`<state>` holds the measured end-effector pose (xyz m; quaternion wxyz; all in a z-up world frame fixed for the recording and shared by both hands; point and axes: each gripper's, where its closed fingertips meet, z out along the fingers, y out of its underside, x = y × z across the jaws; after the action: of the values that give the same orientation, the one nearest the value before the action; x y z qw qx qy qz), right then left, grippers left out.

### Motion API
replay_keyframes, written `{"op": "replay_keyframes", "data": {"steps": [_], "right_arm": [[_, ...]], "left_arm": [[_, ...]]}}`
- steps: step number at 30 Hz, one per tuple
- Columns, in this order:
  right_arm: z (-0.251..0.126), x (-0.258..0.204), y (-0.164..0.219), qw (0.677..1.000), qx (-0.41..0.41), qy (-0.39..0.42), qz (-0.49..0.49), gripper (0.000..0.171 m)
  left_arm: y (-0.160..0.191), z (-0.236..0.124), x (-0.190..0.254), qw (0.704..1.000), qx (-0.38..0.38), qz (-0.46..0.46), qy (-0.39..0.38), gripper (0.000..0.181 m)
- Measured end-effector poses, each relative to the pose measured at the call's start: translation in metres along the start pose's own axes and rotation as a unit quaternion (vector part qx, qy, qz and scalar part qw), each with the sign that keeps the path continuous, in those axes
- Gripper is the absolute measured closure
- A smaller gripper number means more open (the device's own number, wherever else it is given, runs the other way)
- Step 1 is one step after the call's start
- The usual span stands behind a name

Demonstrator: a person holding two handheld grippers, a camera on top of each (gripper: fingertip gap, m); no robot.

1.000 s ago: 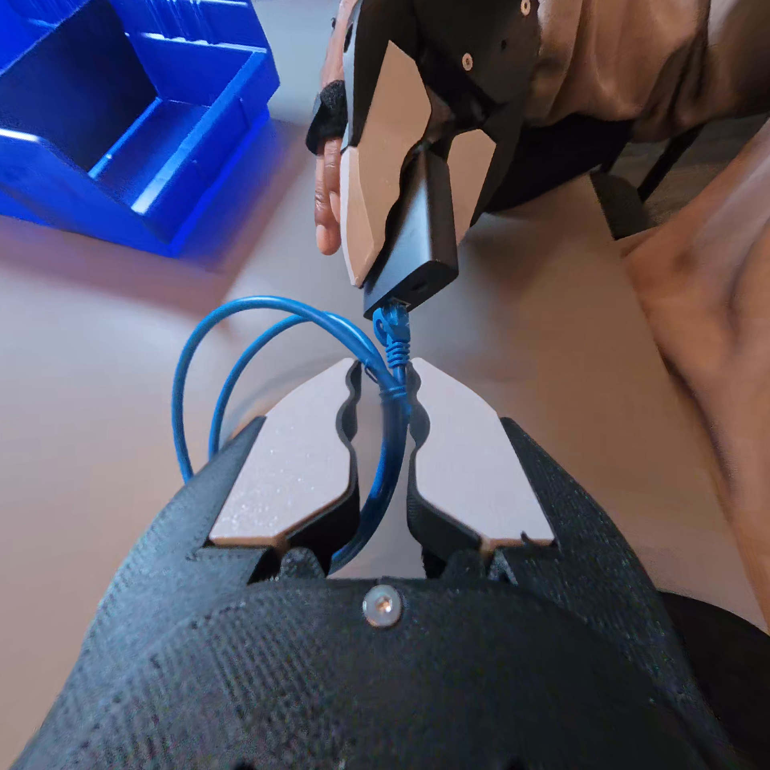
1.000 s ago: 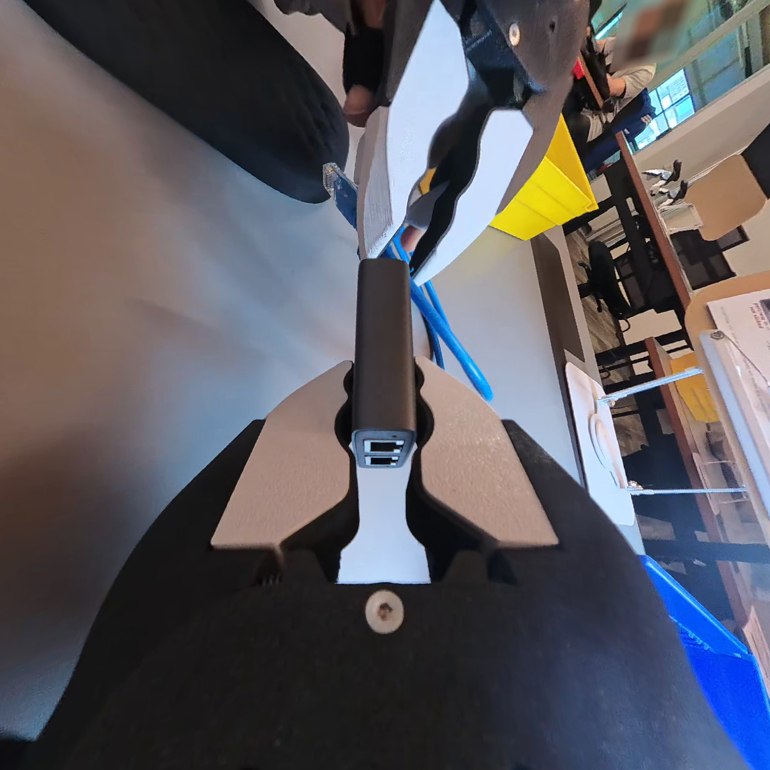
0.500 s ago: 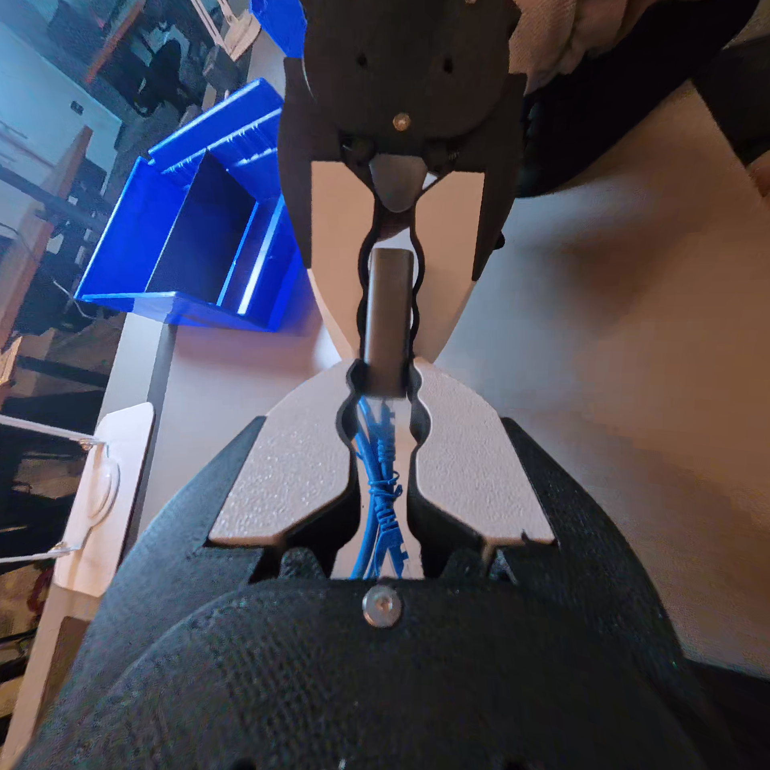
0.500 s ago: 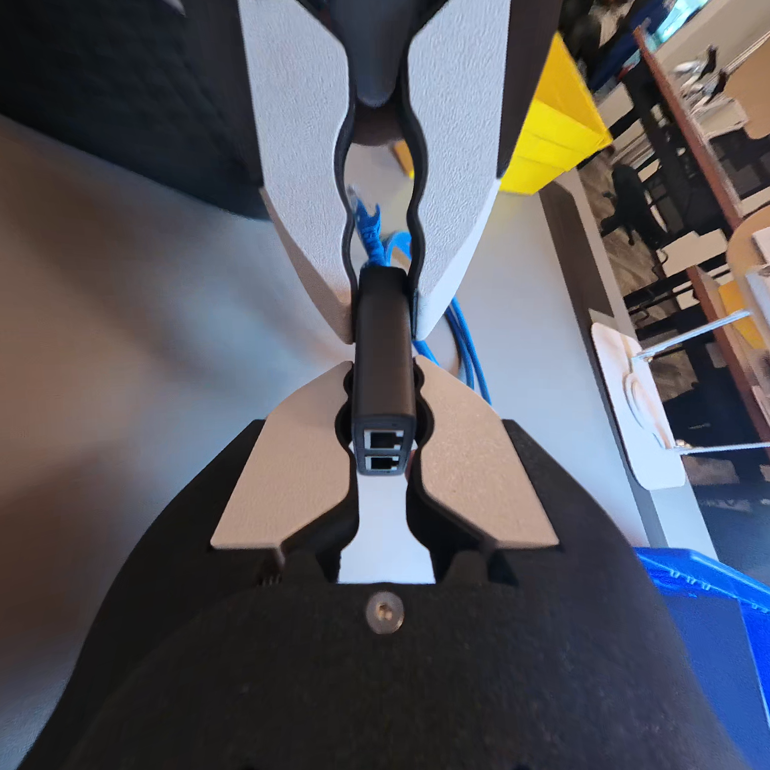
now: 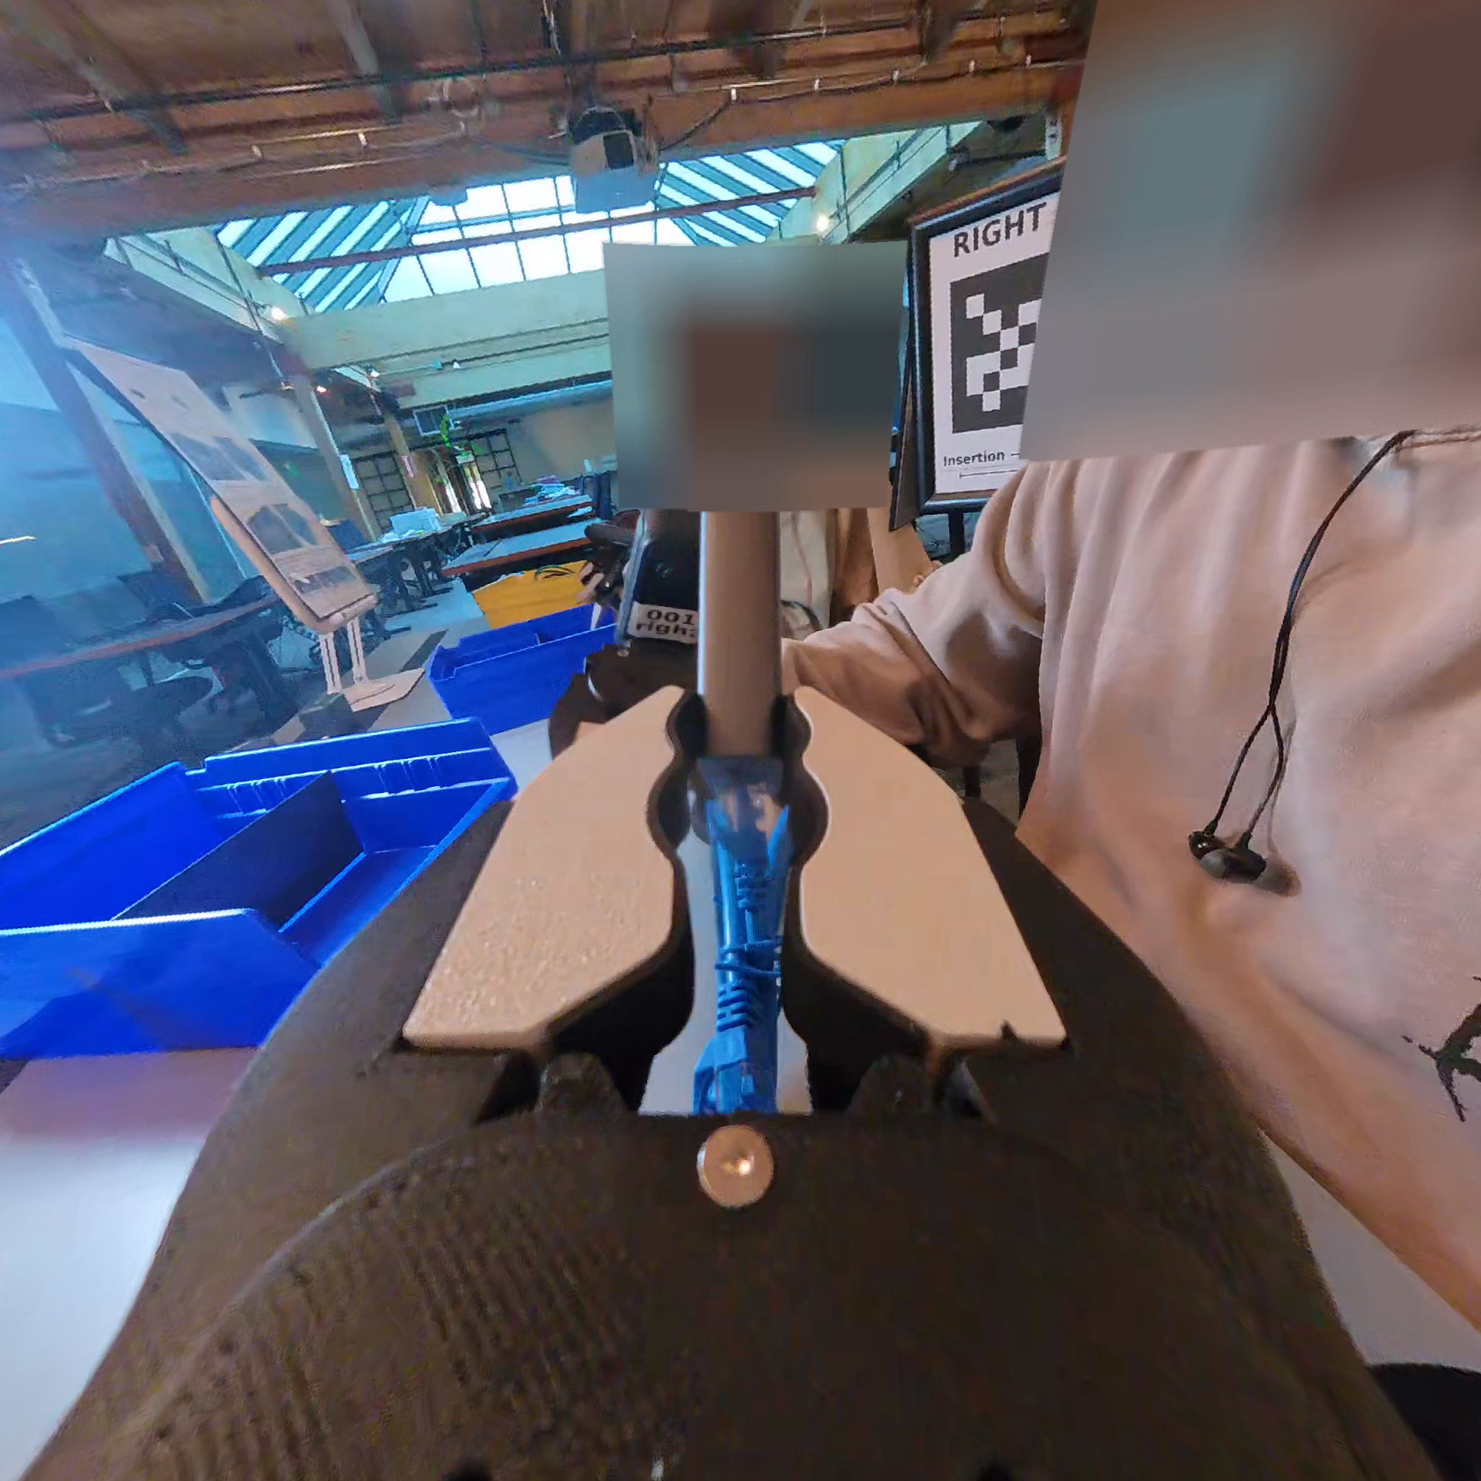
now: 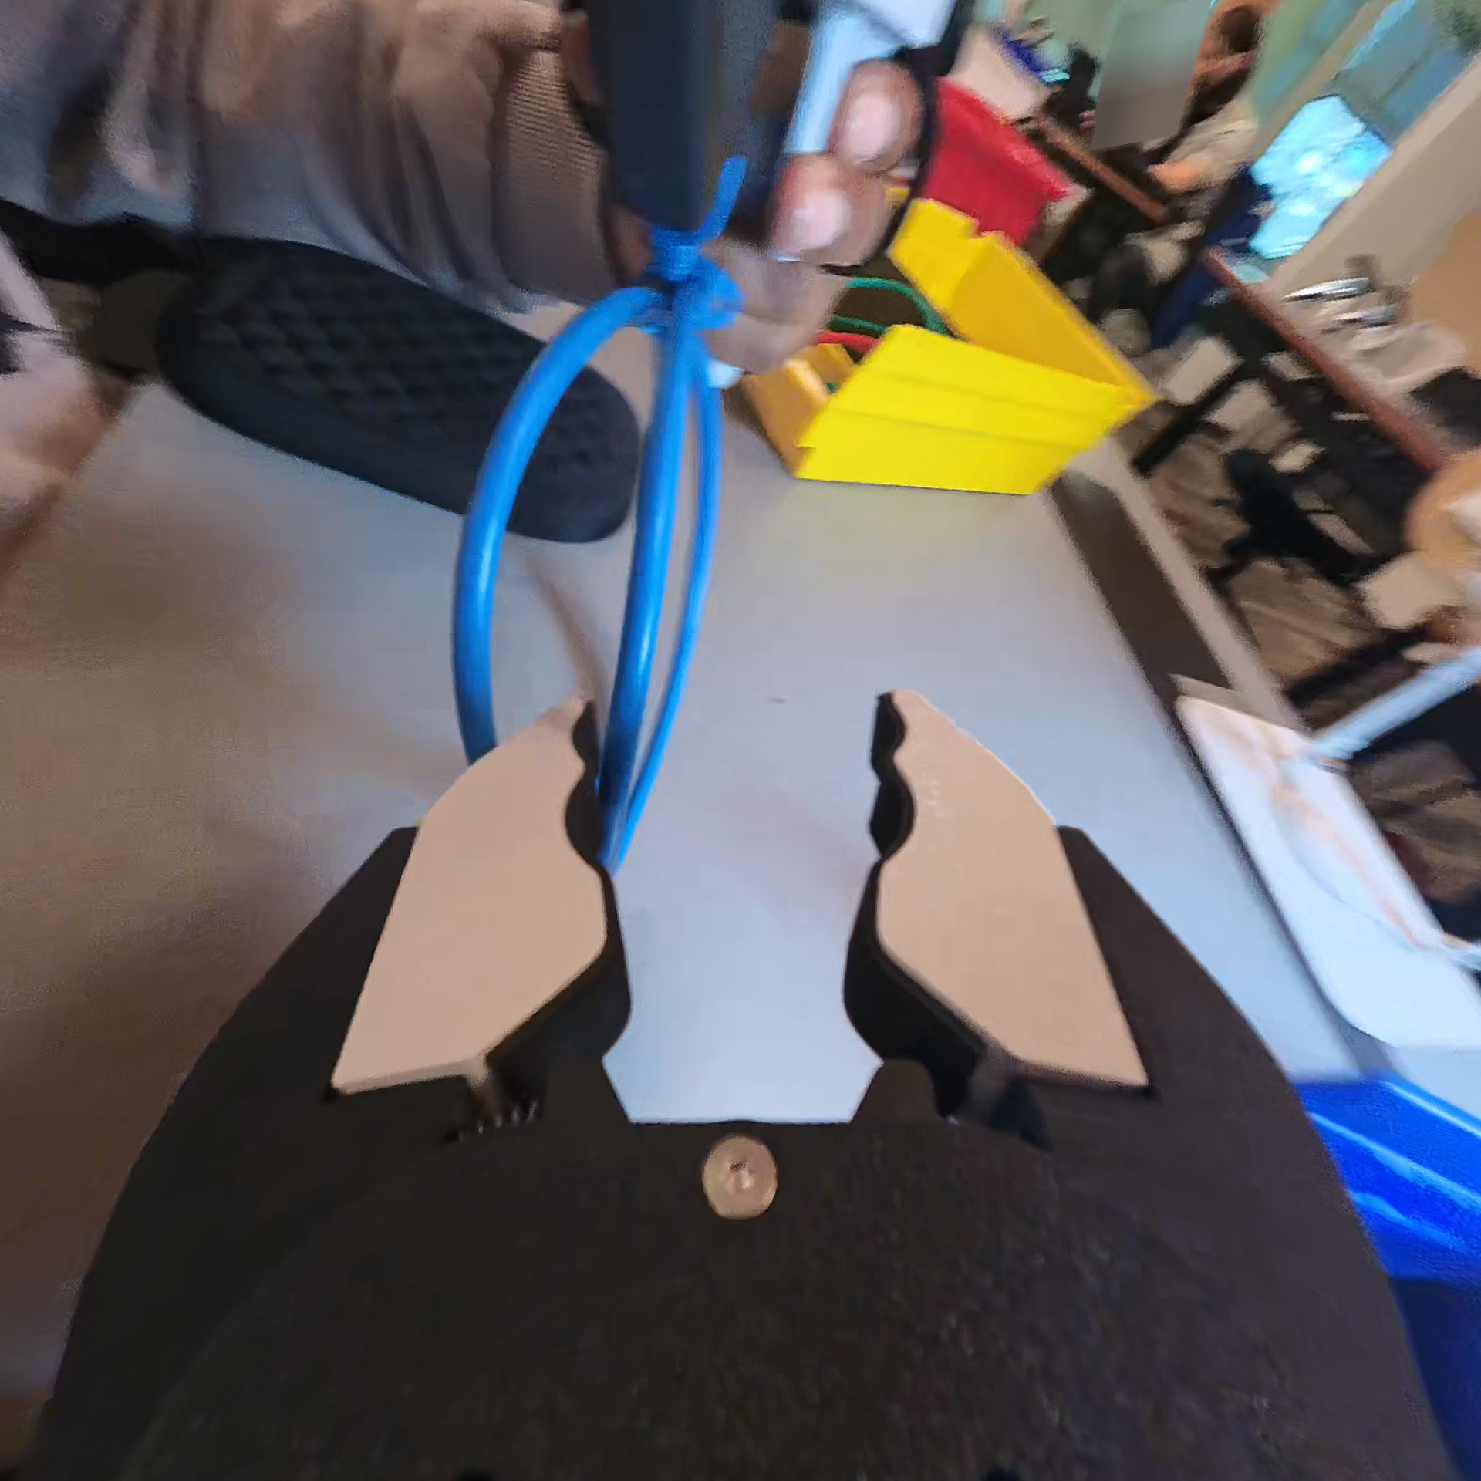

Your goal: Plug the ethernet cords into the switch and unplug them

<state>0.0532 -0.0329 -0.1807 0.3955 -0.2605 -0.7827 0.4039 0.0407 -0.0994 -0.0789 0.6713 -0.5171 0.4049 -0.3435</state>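
Where the grey table [image 6: 841, 641] runs far and right, a yellow bin [image 6: 946, 409] sits at its far edge and a blue bin [image 5: 240, 865] stands left in the left wrist view. Left gripper [image 5: 737, 721]: fingers pressed together, pinching the blue ethernet cord [image 5: 741, 905] at its plug, which sits in the near end of the dark switch [image 5: 737, 625]; switch stands beyond the fingertips, lifted off the table. Right gripper [image 6: 733, 705]: spread wide, holding nothing; cord loops brush the inner edge of its left finger [image 6: 489, 889].
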Motion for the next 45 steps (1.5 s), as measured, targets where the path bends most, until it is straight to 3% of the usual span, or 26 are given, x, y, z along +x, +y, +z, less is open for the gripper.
{"op": "replay_keyframes", "data": {"steps": [1,3,6,9,11,13,14,20,28,34,36,39,41,45], "right_arm": [[0.004,-0.012,-0.002,0.999,0.005,-0.04,0.014,0.115],[0.0,-0.019,-0.014,0.995,0.04,-0.072,0.051,0.119],[-0.02,-0.008,-0.027,0.987,0.086,-0.082,0.108,0.11],[-0.018,-0.012,-0.02,0.983,0.078,-0.1,0.134,0.104],[0.002,0.003,0.0,0.997,0.017,-0.01,0.077,0.12],[0.007,0.009,-0.005,0.998,0.025,0.024,0.045,0.17],[0.005,0.012,-0.009,0.998,0.029,0.028,0.04,0.171],[-0.038,0.047,-0.013,0.995,-0.035,0.088,-0.014,0.171],[-0.043,0.049,-0.008,0.98,-0.158,0.047,-0.108,0.171],[-0.044,0.059,-0.013,0.967,-0.198,0.05,-0.149,0.171],[-0.047,0.067,-0.015,0.965,-0.202,0.072,-0.153,0.168],[-0.059,0.086,-0.029,0.971,-0.159,0.127,-0.123,0.157],[-0.078,0.105,-0.045,0.971,-0.11,0.189,-0.092,0.149],[-0.107,0.104,-0.076,0.967,0.012,0.252,-0.033,0.152]], "left_arm": [[-0.001,-0.001,-0.002,1.0,0.005,0.001,-0.008,0.161],[-0.002,-0.008,-0.009,1.0,0.014,-0.002,-0.027,0.161],[-0.008,-0.02,-0.018,0.998,0.04,-0.014,-0.047,0.161],[-0.012,-0.022,-0.022,0.996,0.063,-0.026,-0.05,0.161],[-0.015,-0.021,-0.022,0.995,0.076,-0.033,-0.048,0.161],[-0.015,-0.021,-0.023,0.995,0.075,-0.028,-0.053,0.161],[-0.015,-0.024,-0.025,0.995,0.072,-0.025,-0.063,0.161],[0.023,-0.037,-0.04,0.991,-0.066,0.003,-0.115,0.161],[0.058,-0.034,-0.033,0.963,-0.226,0.072,-0.131,0.146],[0.084,-0.038,-0.035,0.912,-0.346,0.158,-0.153,0.16],[0.082,-0.037,-0.04,0.9,-0.35,0.193,-0.172,0.16],[0.067,-0.04,-0.05,0.907,-0.311,0.198,-0.204,0.16],[0.06,-0.05,-0.06,0.911,-0.287,0.182,-0.234,0.16],[0.047,-0.067,-0.074,0.93,-0.219,0.124,-0.267,0.16]]}}
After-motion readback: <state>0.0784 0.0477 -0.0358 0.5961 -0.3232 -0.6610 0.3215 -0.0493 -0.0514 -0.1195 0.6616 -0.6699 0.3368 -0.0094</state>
